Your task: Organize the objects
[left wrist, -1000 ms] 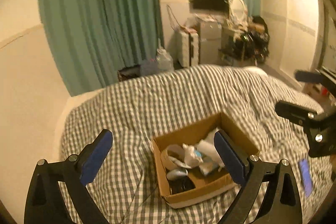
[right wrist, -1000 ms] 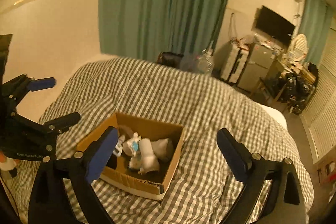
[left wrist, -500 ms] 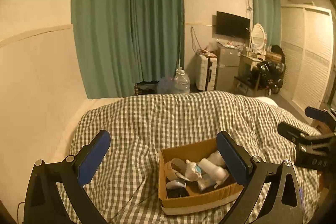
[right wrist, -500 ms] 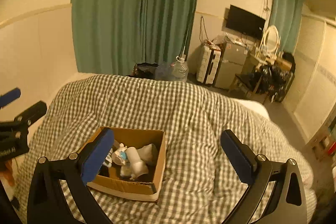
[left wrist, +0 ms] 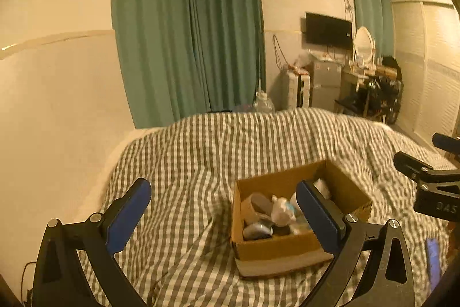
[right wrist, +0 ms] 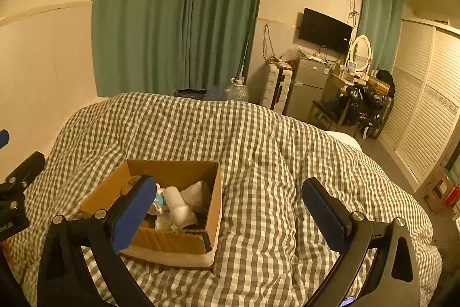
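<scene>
An open cardboard box (left wrist: 287, 248) sits on a checked duvet; it also shows in the right wrist view (right wrist: 172, 240). Inside lie several small items: a tape roll (left wrist: 254, 205), a white bottle (right wrist: 179, 205), a grey mouse-like thing (left wrist: 256, 230) and a dark item. My left gripper (left wrist: 222, 216) is open and empty, above the duvet left of the box. My right gripper (right wrist: 228, 210) is open and empty, above the box's right side. Each gripper shows at the edge of the other's view.
The checked duvet (right wrist: 258, 140) covers the bed. A wall runs along the left (left wrist: 57, 105). Green curtains (right wrist: 178, 13), a water jug (right wrist: 238, 91), a small fridge (right wrist: 309, 85), a TV and a cluttered desk stand beyond the bed. A blue phone (left wrist: 432, 258) lies at the right.
Both views have tilted up and then settled; the box now sits a little closer and lower. Both grippers stay open and empty.
</scene>
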